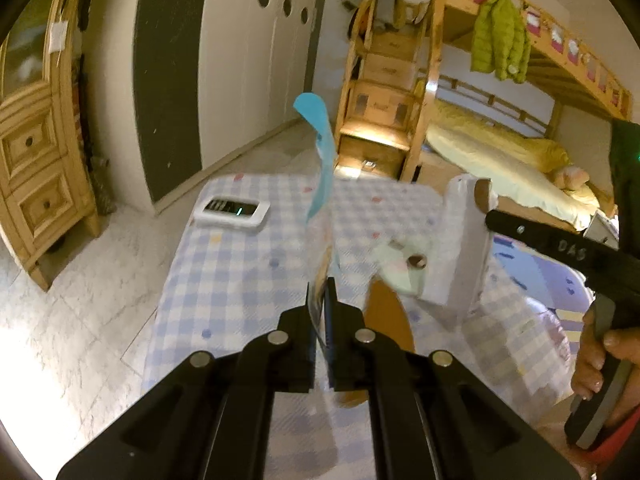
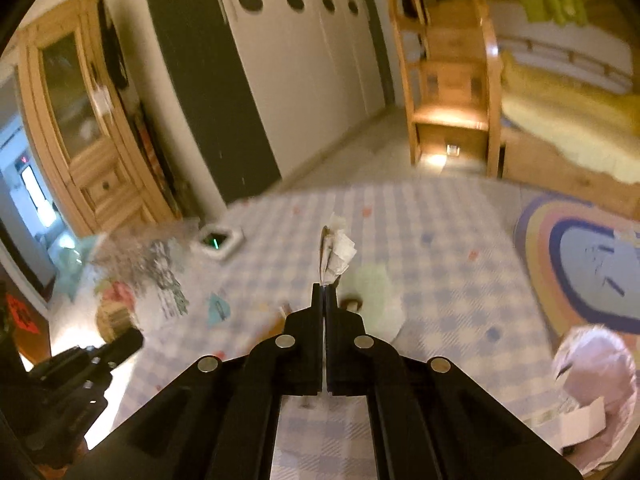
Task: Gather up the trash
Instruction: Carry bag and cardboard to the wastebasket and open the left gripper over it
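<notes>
Over the checked table [image 1: 224,280], left claw [image 1: 320,300] is pressed together on a clear bag [image 1: 320,240] with a blue strip, held upright off the cloth. Right claw [image 2: 323,292] is pinched shut on a crumpled paper scrap [image 2: 338,256], lifted clear; in the left view it shows as a blurred white piece [image 1: 460,240]. More litter sits near a white device [image 2: 218,242]. Step looks like bagging: left should hold the mouth open and steady, right should drop the scrap well inside before releasing.

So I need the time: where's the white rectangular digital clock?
In the left wrist view the white rectangular digital clock lies at the far left of the blue checked tablecloth, left of the blue-topped bag.
</notes>
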{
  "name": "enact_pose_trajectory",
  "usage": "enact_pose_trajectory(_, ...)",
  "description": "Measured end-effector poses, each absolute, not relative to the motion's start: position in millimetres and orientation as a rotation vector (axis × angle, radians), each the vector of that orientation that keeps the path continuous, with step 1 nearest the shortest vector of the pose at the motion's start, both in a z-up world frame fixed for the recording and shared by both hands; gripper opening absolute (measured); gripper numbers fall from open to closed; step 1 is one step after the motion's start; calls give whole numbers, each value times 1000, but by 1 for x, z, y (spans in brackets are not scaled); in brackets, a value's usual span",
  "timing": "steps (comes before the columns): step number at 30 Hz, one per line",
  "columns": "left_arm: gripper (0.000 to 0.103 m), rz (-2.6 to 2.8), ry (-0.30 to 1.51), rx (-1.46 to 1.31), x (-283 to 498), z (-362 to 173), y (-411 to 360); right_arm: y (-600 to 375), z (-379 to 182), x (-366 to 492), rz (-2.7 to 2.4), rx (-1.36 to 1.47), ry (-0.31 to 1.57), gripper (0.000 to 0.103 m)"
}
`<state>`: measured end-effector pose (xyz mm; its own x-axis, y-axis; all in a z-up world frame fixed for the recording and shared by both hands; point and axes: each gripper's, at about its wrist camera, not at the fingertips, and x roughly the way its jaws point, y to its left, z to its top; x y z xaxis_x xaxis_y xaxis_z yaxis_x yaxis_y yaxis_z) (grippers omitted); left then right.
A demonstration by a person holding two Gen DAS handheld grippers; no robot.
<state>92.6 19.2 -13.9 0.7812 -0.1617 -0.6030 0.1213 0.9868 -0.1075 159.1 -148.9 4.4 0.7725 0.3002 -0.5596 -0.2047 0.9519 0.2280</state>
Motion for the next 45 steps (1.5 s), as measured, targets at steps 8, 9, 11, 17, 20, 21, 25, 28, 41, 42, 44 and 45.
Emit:
enact_pose_trajectory(8, 1, -311, 598, -32, 82, 23, -45, -198, 35, 125, 195, 149, 544, 0)
enact_pose_trajectory(9, 1, -335, 597, -22, 81, 24, -57, -207, 34, 119, 181, 152, 544, 0)
enact_pose_trajectory(11, 1, -381, 605, 1, 79, 20, -79, -228, 29, 108, 144, 166, 549, 0)
enact_pose_trajectory(17, 1, -522, 636, 103, 83, 1, -164, -290, 8, 79, 0, 191, 578, 0)
enact_pose_trajectory(20, 2, -593, 635, 143, 81, -5, -205, -326, -1, 64, -86, 213, 590, 0)
enact_pose_trajectory(21, 2, -617, 634, 157, 81, -6, -219, -334, -3, 61, -106, 218, 593, 0)
enact_pose_trajectory(25, 2, -708, 645, 200, 83, -18, -268, -373, -13, 48, -225, 231, 603, 0)
enact_pose_trajectory(28, 2, -764, 676, 235, 88, -33, -300, -397, -24, 45, -296, 252, 621, 1)
enact_pose_trajectory(41, 9, -835, 760, 276, 132, -63, -370, -464, -82, 61, -381, 343, 724, 4)
enact_pose_trajectory(42, 18, -831, 763, 269, 135, -63, -370, -466, -84, 64, -379, 351, 725, 6)
enact_pose_trajectory(44, 42, -816, 768, 253, 139, -61, -369, -469, -88, 69, -385, 360, 734, 7)
enact_pose_trajectory(45, 46, -808, 764, 241, 141, -60, -365, -471, -90, 71, -387, 365, 740, 14)
